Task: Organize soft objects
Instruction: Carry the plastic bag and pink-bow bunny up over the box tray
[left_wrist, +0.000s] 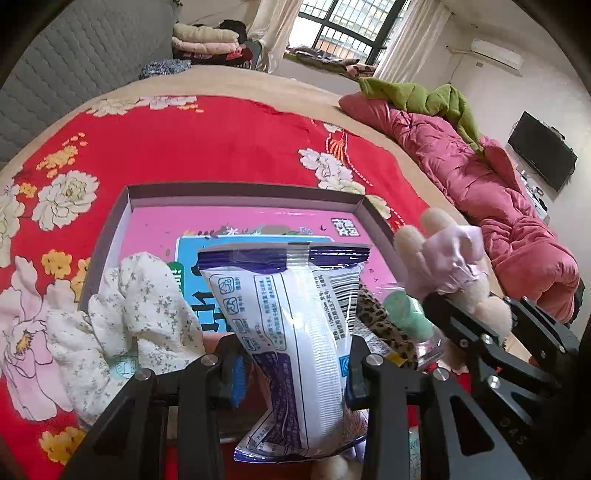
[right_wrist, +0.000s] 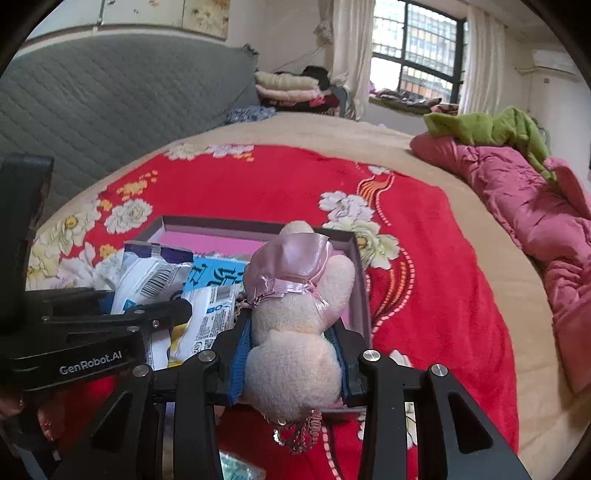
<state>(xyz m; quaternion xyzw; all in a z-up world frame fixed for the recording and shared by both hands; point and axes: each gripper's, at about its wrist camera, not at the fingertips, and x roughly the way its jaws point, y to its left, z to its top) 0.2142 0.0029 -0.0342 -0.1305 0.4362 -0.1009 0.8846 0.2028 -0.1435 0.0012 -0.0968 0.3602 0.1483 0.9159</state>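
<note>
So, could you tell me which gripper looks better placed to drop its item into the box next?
Probably the left gripper: its tissue pack already hangs over the box. The right gripper holds the plush toy near the box's right edge.

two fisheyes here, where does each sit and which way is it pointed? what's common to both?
Left wrist: sits behind the left gripper, looking along its fingers across the bed toward the window; the fingers pinch a white and purple plastic packet above the pink-lined box; the right gripper shows at the right edge.
Right wrist: behind the right gripper, facing the same way; fingers clamp a cream plush toy; the left gripper shows at left.
Shared: box, packet, plush toy, red floral blanket, pink quilt.
</note>
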